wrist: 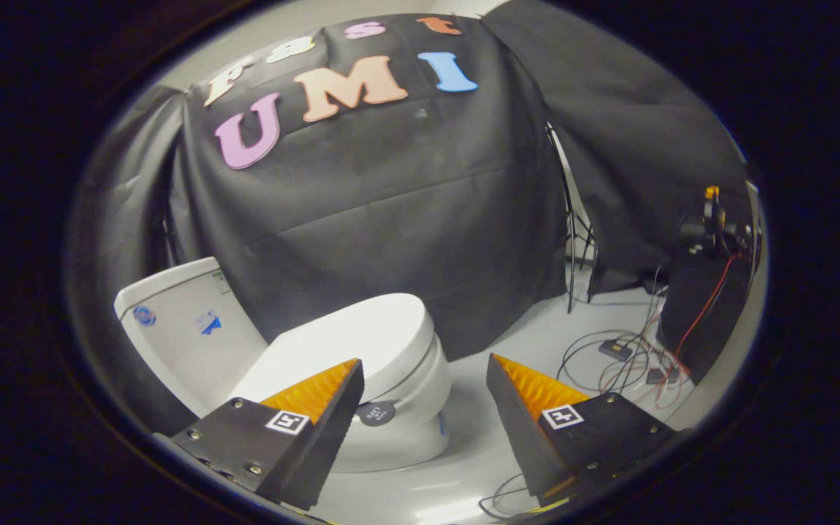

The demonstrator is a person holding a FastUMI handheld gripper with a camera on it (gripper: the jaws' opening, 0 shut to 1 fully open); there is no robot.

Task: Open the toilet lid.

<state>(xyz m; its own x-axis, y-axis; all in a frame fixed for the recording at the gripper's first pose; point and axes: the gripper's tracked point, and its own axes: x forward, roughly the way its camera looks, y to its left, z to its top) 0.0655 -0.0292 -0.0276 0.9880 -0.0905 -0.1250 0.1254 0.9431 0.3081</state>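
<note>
A white toilet (pixel 391 430) stands on the floor ahead and to the left of my fingers. Its lid (pixel 358 339) lies flat and shut over the seat, and the tank (pixel 183 328) rises behind it against the black cloth wall. My gripper (pixel 424 379) is open, with a wide gap and nothing between the fingers. The left finger (pixel 318 397) overlaps the front of the lid in the view; I cannot tell if it touches. The right finger (pixel 529 397) is over bare floor beside the bowl.
Black cloth walls (pixel 391 219) close off the back and right. Loose cables and small boxes (pixel 628 357) lie on the pale floor to the right. A dark stand with red wires (pixel 704 292) sits at the far right, and thin tripod legs (pixel 573 255) stand by the cloth.
</note>
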